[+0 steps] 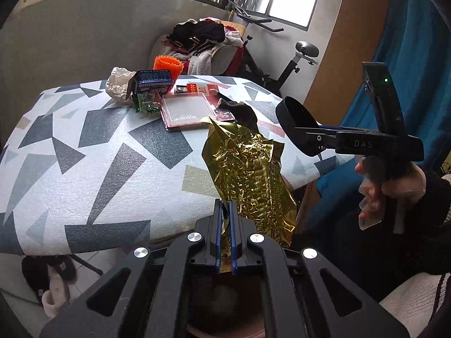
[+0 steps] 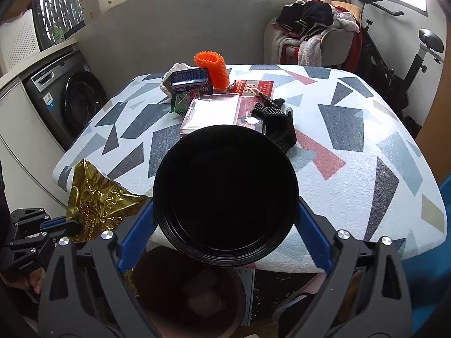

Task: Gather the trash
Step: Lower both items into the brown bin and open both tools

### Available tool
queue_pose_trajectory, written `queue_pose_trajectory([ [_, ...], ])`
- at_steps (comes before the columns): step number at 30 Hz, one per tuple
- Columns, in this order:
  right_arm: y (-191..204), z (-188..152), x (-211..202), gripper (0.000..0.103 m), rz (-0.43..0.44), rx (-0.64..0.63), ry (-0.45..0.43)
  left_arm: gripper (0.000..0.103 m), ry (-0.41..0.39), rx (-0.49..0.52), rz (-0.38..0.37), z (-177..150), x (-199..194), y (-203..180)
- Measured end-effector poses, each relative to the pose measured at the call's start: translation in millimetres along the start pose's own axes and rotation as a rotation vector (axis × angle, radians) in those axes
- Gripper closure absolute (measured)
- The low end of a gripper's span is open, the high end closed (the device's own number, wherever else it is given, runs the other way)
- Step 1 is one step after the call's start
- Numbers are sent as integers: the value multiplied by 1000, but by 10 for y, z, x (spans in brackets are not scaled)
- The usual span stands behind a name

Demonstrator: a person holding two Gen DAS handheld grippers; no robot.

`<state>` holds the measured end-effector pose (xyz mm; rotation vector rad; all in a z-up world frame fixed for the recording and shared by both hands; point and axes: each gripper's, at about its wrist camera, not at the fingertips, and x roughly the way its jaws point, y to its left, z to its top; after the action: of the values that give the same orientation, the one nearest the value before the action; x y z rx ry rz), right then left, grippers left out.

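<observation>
Bin (image 2: 180, 290) half hidden under bowl (image 2: 225, 194)

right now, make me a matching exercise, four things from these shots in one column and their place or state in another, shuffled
Things:
1. gold foil wrapper
2. black bowl
3. orange mesh sleeve
4. black glove

States:
A. lying on the table beside the clear box
B. pinched in the left gripper
C. standing at the table's far end
D. clamped in the right gripper

Pairs: 1-B, 2-D, 3-C, 4-A
</observation>
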<state>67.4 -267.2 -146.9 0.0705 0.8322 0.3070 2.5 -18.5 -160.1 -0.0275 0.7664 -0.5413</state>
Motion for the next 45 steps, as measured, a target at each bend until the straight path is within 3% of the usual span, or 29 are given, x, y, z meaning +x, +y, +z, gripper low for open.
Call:
queue_pose_trajectory([
  [1, -1, -10, 1, 11, 0, 2, 2, 96, 8, -2, 4, -23, 13, -10],
  [2, -1, -21, 4, 11, 0, 3, 4, 88, 15, -6, 9, -35, 27, -7],
  [3, -5, -28, 7, 11, 1, 4, 6, 64, 17, -12, 10, -44, 27, -2],
  [5, 0, -48, 8, 11, 3, 5, 11, 36, -7, -29, 13, -46, -15, 17],
  [12, 71, -182, 63, 11, 15, -7, 44, 10, -51, -60, 118, 51, -165, 118],
  [24, 384, -525, 313, 11, 60, -75, 165, 6, -60, -95, 244, 104, -325, 316],
  [40, 552, -748, 520, 10, 101, -113, 276, 6, -44, -109, 266, 65, -305, 377],
  [45, 554, -747, 544, 6, 105, -113, 286, 6, -40, -106, 281, 62, -295, 378],
])
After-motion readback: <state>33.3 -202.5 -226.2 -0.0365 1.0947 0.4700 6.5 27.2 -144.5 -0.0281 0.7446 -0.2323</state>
